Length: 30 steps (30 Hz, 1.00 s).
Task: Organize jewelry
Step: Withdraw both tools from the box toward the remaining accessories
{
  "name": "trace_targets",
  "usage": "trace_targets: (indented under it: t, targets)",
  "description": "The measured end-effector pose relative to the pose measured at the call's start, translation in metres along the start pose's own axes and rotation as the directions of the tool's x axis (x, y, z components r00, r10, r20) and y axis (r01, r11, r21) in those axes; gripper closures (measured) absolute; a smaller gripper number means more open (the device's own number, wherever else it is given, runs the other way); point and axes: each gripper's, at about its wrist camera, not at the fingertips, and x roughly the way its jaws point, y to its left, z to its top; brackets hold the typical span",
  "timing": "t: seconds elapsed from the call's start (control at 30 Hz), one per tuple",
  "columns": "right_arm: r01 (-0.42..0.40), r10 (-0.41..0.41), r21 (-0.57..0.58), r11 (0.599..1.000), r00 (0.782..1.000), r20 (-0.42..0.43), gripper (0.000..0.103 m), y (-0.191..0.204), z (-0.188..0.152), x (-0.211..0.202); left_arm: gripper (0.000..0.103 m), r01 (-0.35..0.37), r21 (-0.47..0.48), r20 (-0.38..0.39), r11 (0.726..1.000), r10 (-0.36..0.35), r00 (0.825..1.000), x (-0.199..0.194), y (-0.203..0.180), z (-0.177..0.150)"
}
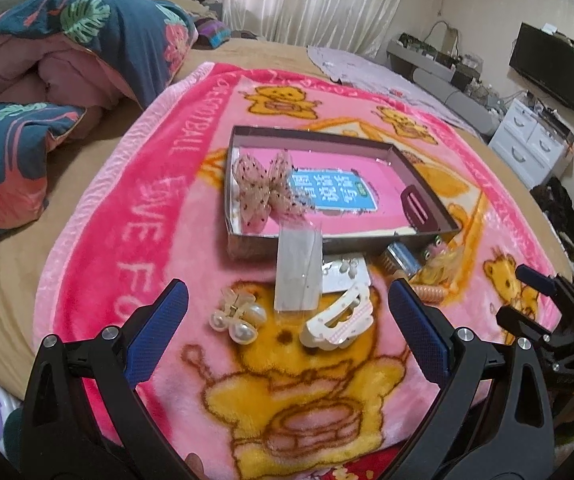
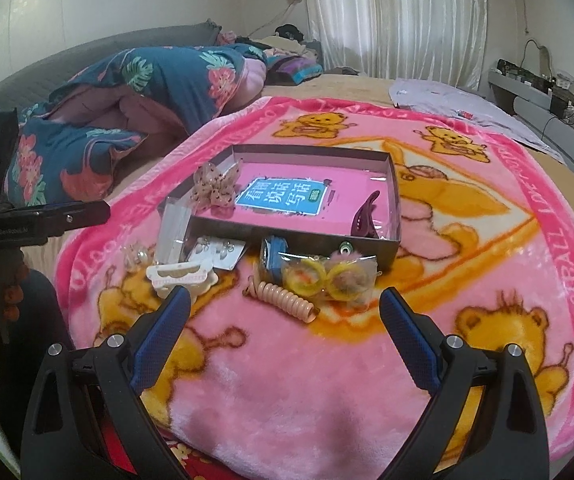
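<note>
Jewelry and hair pieces were spread on a pink bear blanket [image 2: 327, 380] on a bed, in front of a shallow box [image 2: 299, 236].

The blanket filled the middle of both views, with a folded floral quilt [image 1: 67, 52] at upper left. The box sat at frame centre; a dotted bow [image 1: 265, 188] rested on its left wall and a dark purple claw clip [image 2: 363, 220] lay inside at right. Below the box were seen a clear packet [image 1: 299, 268], a white claw clip [image 1: 339, 316], a pearl clip [image 1: 239, 314], a bagged pair of yellow rings [image 2: 331, 280] and a coiled peach hair tie [image 2: 283, 296]. The left tongs [image 1: 287, 304] and right tongs [image 2: 283, 308] were held apart, gripping nothing.
</note>
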Motion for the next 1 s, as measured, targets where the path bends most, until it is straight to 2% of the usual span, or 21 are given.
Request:
trace_targets:
  t: [0.27,0.5,0.6,1.0]
  targets:
    - [0.029,-0.029,0.040,0.999,0.999,-0.014,0.008,-0.015,-0.005,0.011,0.009,-0.012,0.011,-0.059,1.000,0.012,0.998,0.029,-0.003,-0.009]
    - [0.051,-0.048,0.092,0.994,0.998,-0.029,0.008,-0.032,-0.008,0.029,0.009,-0.034,0.038,-0.057,0.999,0.036,0.998,0.048,-0.006,-0.005]
    - [0.066,-0.062,0.101,0.993,0.997,-0.045,0.005,-0.036,-0.008,0.042,0.009,-0.044,0.045,-0.058,0.998,0.047,0.997,0.056,-0.006,-0.001]
    - [0.087,-0.073,0.164,0.983,0.993,-0.092,0.005,-0.037,0.003,0.085,0.010,-0.039,0.044,-0.080,0.998,0.042,0.996,0.082,-0.006,0.012]
